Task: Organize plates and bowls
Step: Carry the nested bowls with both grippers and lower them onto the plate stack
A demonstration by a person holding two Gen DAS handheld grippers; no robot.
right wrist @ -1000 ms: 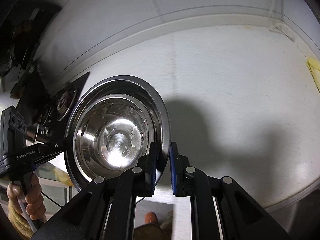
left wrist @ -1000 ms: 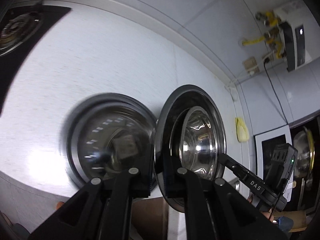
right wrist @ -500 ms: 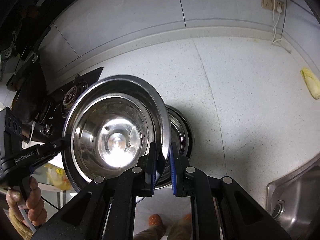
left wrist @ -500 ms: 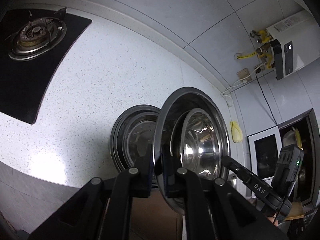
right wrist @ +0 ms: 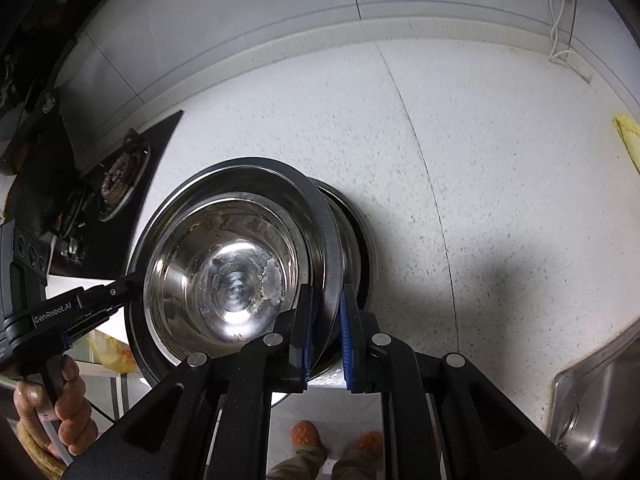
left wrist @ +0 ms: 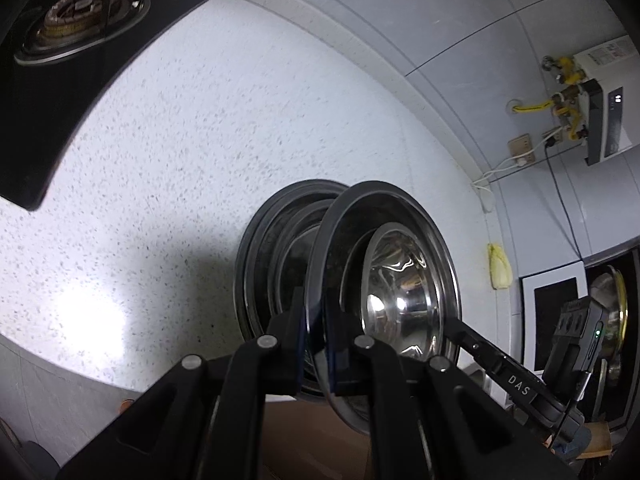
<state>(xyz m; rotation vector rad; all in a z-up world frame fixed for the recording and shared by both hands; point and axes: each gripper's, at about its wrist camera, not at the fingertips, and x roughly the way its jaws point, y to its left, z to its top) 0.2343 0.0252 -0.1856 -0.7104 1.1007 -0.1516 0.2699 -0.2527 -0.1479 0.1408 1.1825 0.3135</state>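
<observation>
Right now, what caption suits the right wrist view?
Both grippers clamp one steel plate carrying a bowl, above stacked dishes on the counter.

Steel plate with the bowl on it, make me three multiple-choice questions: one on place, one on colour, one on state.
1. What lies directly beneath the held steel plate?
A. a gas burner
B. a stack of steel plates
C. the sink

2. What colour is the cloth on the counter?
A. yellow
B. red
C. blue

3. How is the plate held?
A. by one gripper
B. resting free
C. by both grippers on its rim

Answers: 1 B, the stack of steel plates shows behind it. 2 A, it is plainly yellow. 3 C, the left gripper and right gripper each clamp the rim.
</observation>
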